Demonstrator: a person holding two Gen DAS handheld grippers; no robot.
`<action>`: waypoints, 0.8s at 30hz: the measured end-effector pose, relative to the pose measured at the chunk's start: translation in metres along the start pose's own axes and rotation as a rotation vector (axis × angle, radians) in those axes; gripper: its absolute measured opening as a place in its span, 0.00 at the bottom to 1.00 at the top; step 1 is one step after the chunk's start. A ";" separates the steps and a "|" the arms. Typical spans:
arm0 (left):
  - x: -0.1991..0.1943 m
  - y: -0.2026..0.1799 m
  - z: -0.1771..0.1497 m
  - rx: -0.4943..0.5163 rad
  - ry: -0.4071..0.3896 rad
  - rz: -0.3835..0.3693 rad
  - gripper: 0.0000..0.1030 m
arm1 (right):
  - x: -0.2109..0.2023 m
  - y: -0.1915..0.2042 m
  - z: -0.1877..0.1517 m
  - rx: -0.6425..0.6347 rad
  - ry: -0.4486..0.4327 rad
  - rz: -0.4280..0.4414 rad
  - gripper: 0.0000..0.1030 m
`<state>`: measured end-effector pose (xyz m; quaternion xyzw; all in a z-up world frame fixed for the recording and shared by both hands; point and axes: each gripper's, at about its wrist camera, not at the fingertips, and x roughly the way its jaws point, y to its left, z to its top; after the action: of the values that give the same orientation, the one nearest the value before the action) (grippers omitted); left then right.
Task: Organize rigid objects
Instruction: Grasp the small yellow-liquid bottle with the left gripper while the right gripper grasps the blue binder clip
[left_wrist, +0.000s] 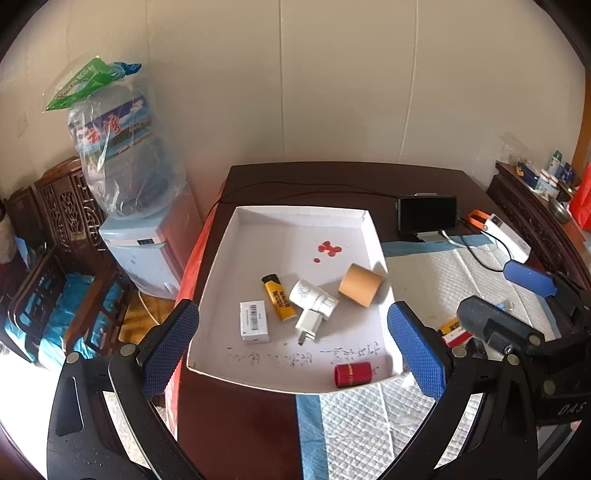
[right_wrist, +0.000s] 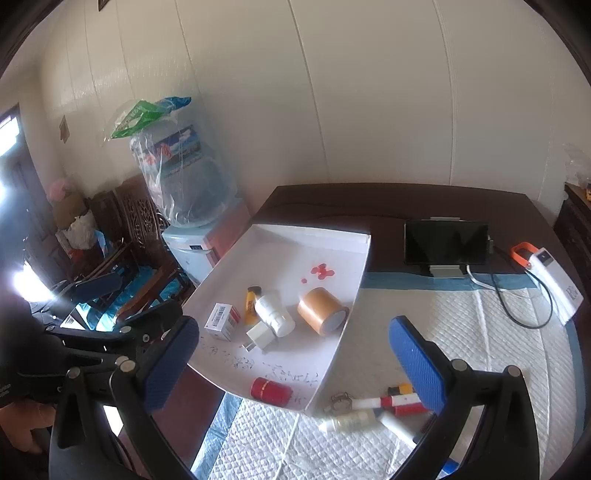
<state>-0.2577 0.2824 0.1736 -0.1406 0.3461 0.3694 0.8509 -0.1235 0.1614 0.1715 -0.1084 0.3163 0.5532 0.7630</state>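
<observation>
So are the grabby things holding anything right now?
No. The left gripper and the right gripper both have their fingers spread wide with nothing between them. The small things lie loose in the white tray.

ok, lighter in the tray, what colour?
The lighter is yellow with a black cap, clearest in the left wrist view.

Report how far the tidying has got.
Done: the white tray holds six items, among them the yellow lighter, tan roll and red cap. In hand: nothing; both grippers are open. Left: the small bottles and tubes on the quilted mat.
</observation>
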 end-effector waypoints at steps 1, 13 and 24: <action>-0.001 -0.002 -0.002 0.001 -0.001 -0.008 1.00 | -0.004 -0.004 -0.001 0.006 -0.010 -0.008 1.00; 0.026 -0.048 -0.030 0.038 0.116 -0.160 1.00 | -0.063 -0.137 -0.018 0.326 -0.109 -0.296 1.00; 0.074 -0.141 -0.077 0.257 0.307 -0.375 0.77 | -0.080 -0.227 -0.072 0.440 -0.004 -0.378 1.00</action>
<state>-0.1567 0.1866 0.0644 -0.1475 0.4828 0.1329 0.8529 0.0425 -0.0207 0.1221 0.0041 0.4014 0.3195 0.8584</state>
